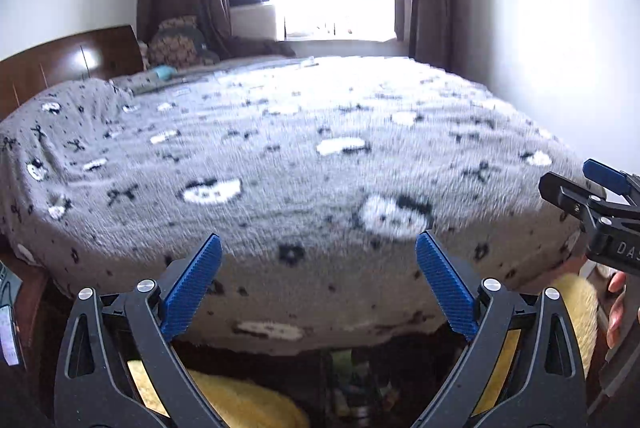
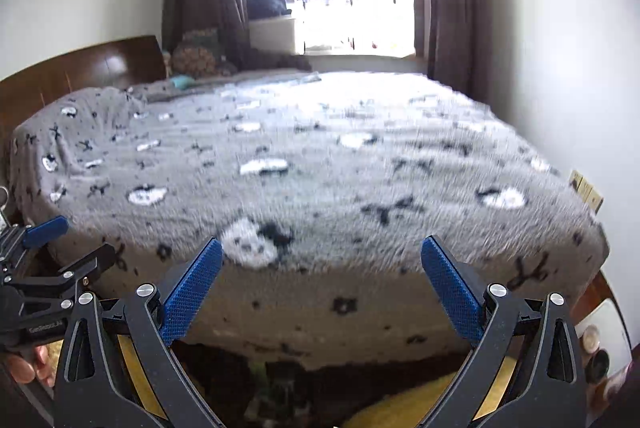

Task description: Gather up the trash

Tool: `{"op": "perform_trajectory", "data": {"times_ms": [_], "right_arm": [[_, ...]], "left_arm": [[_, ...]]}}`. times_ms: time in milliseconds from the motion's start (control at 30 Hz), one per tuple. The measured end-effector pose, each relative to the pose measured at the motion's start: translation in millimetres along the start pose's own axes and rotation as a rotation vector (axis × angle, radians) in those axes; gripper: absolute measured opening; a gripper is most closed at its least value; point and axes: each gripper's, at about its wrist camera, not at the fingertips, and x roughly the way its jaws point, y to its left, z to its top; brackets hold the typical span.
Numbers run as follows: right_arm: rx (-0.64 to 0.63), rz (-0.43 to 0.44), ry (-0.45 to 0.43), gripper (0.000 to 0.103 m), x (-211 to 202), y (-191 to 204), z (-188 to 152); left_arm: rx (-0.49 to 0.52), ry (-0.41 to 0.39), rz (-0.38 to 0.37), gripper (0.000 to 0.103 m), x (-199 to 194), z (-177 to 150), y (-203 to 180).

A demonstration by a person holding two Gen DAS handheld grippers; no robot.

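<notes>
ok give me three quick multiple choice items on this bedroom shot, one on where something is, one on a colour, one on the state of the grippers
1. Where is the wooden headboard relative to the bed in both views?
A. on its left side
B. on its right side
C. under the window

2. What colour are the gripper finger pads?
A. red
B. blue
C. green

3. What state are the left gripper and right gripper in?
A. both shut on trash
B. one open, one shut
C. both open, holding nothing

Answers: 1 A, the brown board rises at the bed's left edge. 2 B, the ribbed pads are blue in both wrist views. 3 C, each pair of fingers stands wide apart with only the bed behind the gap.
</notes>
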Motion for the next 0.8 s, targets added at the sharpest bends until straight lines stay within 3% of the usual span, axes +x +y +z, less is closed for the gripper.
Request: {"op": "perform_trajectory", "data": {"times_ms": [200,433,800], "right_arm": [[0.001,-0.037,-0.103,0.1,-33.3,-5.6,30.1],[0.012,-0.094,-0.179,0.1,-56.8,-8.9,37.0],[0.03,-0.112,-0.192,0.1,-57.4,-9.8,30.9]], "left_arm": [[0.002,-0.095,0.02,0.095,-32.4,32.2,-2.6],[-0.006,-0.157,0.03,0.095,-45.4,45.0,-6.7],[-0.02,-0.18,0.051,0.095,-47.6,39.5,-7.3]]}}
